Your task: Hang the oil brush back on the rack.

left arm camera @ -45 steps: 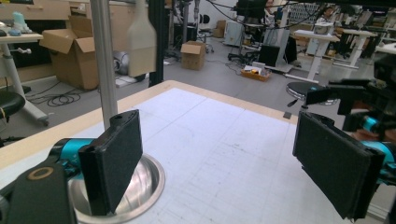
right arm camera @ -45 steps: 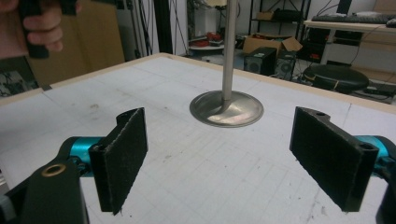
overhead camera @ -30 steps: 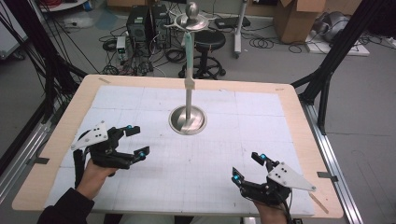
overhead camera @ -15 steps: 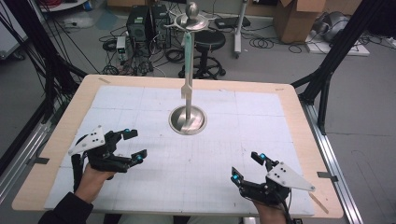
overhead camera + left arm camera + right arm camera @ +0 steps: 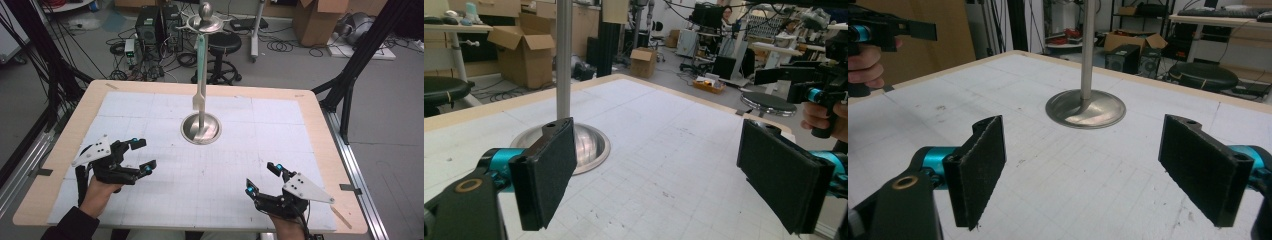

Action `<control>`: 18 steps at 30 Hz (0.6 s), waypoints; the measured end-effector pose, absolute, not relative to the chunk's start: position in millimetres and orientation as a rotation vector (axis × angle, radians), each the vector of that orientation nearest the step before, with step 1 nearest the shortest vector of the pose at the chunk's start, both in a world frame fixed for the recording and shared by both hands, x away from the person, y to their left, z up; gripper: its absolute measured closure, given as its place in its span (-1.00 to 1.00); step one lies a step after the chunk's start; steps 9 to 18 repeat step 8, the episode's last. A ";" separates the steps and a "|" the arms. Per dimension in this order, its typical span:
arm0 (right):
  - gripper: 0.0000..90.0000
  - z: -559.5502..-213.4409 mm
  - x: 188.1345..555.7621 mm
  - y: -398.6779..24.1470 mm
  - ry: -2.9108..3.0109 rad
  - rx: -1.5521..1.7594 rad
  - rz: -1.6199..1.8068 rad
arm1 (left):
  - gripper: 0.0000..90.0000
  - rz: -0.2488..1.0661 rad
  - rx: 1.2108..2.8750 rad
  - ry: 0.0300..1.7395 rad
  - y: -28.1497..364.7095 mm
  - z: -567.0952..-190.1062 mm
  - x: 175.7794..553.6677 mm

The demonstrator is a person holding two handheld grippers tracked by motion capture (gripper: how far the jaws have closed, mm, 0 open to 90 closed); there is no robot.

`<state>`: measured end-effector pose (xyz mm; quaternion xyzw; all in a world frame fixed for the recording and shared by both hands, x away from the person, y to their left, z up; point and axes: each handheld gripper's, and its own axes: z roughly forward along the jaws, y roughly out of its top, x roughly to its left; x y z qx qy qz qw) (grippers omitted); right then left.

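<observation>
At mid-table the metal stand (image 5: 200, 127) rises upright (pole vertical).

I log a light wooden table (image 5: 310, 107) topped with a white gridded mat (image 5: 150, 115), which covers all but the table's border. Beyond the table's far edge, on the grey floor, I see a black round-seated stool (image 5: 223, 44). Two black computer towers (image 5: 150, 22) stand left of it, with loose black cables (image 5: 295, 47) lying to its right. An open brown cardboard box (image 5: 315, 22) sits past the table's far right corner. Black slanted frame struts (image 5: 350, 75) rise just beside the table's right edge.
</observation>
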<state>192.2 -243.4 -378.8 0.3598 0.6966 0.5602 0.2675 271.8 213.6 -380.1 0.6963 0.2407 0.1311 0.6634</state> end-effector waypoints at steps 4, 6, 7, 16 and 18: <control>-0.60 -378.6 192.4 -243.3 1.880 0.967 1.513 | -0.63 0.298 1.571 0.544 214.1 -379.9 271.9; -0.60 -378.6 192.6 -243.0 1.881 0.965 1.512 | -0.63 0.297 1.570 0.546 214.2 -379.9 272.0; -0.60 -378.6 192.6 -243.0 1.881 0.965 1.512 | -0.63 0.297 1.570 0.546 214.2 -379.9 272.0; -0.60 -378.7 192.7 -242.8 1.881 0.967 1.512 | -0.63 0.296 1.569 0.546 214.1 -380.0 271.9; -0.60 -378.7 192.7 -242.8 1.881 0.967 1.512 | -0.63 0.296 1.569 0.546 214.1 -380.0 271.9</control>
